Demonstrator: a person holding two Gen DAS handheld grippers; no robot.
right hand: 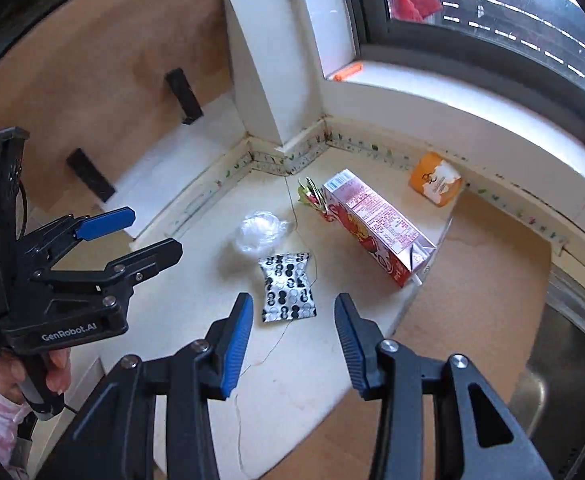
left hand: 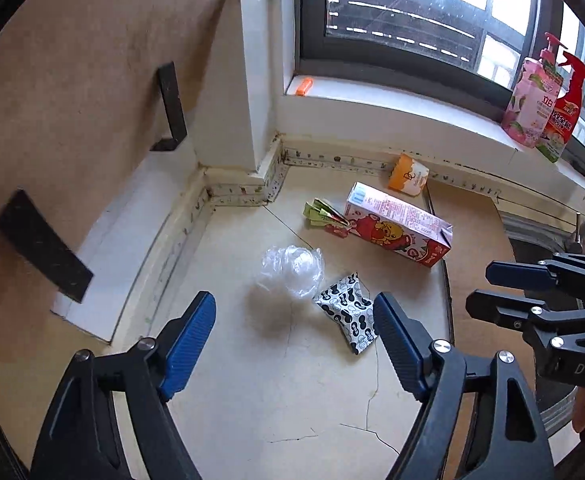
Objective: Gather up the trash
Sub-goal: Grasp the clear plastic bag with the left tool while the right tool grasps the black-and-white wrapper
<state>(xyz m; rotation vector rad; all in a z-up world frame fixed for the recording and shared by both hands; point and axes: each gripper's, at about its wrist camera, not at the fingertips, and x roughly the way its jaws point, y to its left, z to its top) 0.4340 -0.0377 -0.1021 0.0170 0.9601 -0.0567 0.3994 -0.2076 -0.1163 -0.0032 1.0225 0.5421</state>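
Observation:
Trash lies on a cream counter [left hand: 252, 380] in a corner under a window. I see a clear plastic wad [left hand: 292, 268], a black-and-white patterned wrapper [left hand: 348, 312], a pink and red carton [left hand: 400, 224] lying on its side, a crumpled green and red wrapper [left hand: 322, 216] and an orange and white packet [left hand: 408, 174] against the wall. My left gripper [left hand: 294, 304] hovers open above the wad and patterned wrapper, holding nothing. My right gripper [right hand: 294, 300] stands open and empty just short of the patterned wrapper [right hand: 288, 288]. Each gripper shows in the other's view: right gripper [left hand: 488, 290], left gripper [right hand: 152, 232].
A steel sink [right hand: 564, 360] lies at the right beside a brown board [right hand: 472, 280]. On the window sill stand a pink pump bottle [left hand: 532, 104] and a red spray bottle [left hand: 568, 100], with a small orange item [left hand: 304, 87] at its left end. Black brackets [left hand: 170, 108] project from the left wall.

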